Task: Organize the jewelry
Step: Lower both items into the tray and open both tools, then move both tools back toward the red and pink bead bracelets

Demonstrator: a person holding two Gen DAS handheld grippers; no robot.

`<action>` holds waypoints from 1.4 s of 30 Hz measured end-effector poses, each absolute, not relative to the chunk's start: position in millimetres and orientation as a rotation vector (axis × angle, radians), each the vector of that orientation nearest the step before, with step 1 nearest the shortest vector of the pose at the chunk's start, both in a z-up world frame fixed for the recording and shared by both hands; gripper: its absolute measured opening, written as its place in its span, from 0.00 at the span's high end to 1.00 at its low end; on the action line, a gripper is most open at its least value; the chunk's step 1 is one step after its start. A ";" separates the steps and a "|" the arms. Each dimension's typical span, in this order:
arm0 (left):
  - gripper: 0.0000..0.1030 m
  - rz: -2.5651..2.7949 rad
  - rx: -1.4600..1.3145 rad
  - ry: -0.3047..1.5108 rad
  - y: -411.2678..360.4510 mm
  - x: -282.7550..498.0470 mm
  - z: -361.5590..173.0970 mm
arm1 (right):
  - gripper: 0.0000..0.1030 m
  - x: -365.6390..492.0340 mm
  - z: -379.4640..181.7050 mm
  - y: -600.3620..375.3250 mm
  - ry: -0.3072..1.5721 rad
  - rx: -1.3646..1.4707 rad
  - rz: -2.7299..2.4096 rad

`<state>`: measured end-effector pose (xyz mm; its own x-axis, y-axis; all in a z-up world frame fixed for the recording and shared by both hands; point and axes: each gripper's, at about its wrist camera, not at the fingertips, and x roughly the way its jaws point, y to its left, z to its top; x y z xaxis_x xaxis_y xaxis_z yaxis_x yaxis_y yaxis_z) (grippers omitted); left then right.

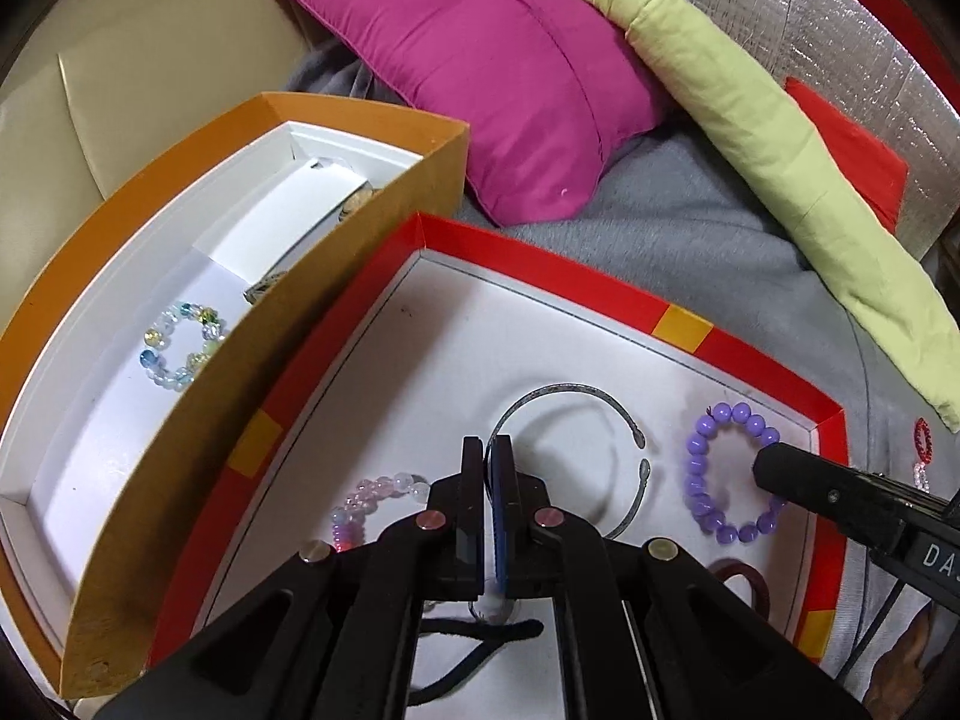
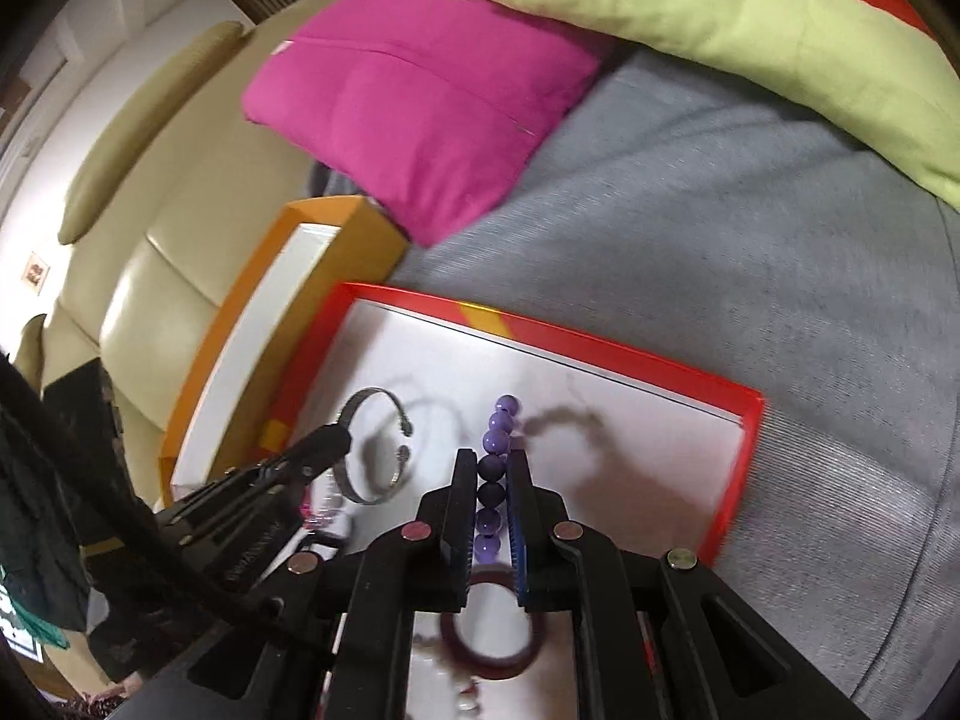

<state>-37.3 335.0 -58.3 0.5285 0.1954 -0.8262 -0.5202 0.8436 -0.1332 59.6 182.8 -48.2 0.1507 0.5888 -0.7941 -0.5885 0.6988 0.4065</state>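
Observation:
A red-rimmed tray [image 1: 540, 252] with a white floor holds the loose jewelry. My left gripper [image 1: 487, 447] is shut on the left edge of a thin silver cuff bangle [image 1: 576, 387], which is tilted up and casts a shadow on the tray. The right wrist view shows that gripper [image 2: 333, 441] at the cuff [image 2: 372, 394] too. My right gripper [image 2: 492, 462] is shut on a purple bead bracelet [image 2: 501, 420] that hangs just above the tray floor. From the left wrist view, the right gripper [image 1: 765, 468] grips the right side of the purple bracelet [image 1: 696, 468].
An orange box [image 1: 240, 396] with a white lining lies left of the tray and holds a blue-green crystal bracelet [image 1: 180, 342]. A pink bead bracelet [image 1: 372, 504], a dark red ring [image 2: 486, 630] and a black cord [image 1: 480, 642] lie in the tray. Pink cushion [image 1: 480, 78] and green cushion [image 1: 780, 168] behind.

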 end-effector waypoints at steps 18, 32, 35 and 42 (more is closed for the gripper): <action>0.98 0.446 -0.381 0.923 333.1 -36.1 -59.6 | 0.90 59.5 -51.0 182.8 1.144 -0.077 0.783; 0.98 0.442 -0.382 0.929 336.1 -30.6 -59.3 | 0.90 58.5 -48.1 185.8 1.128 -0.099 0.768; 0.97 0.448 -0.379 0.957 336.7 -26.9 -62.1 | 0.87 58.2 -48.1 188.4 1.136 -0.105 0.769; 0.50 0.525 -0.331 0.842 328.0 -44.3 -32.0 | 0.56 53.2 -31.3 173.3 1.082 -0.086 0.754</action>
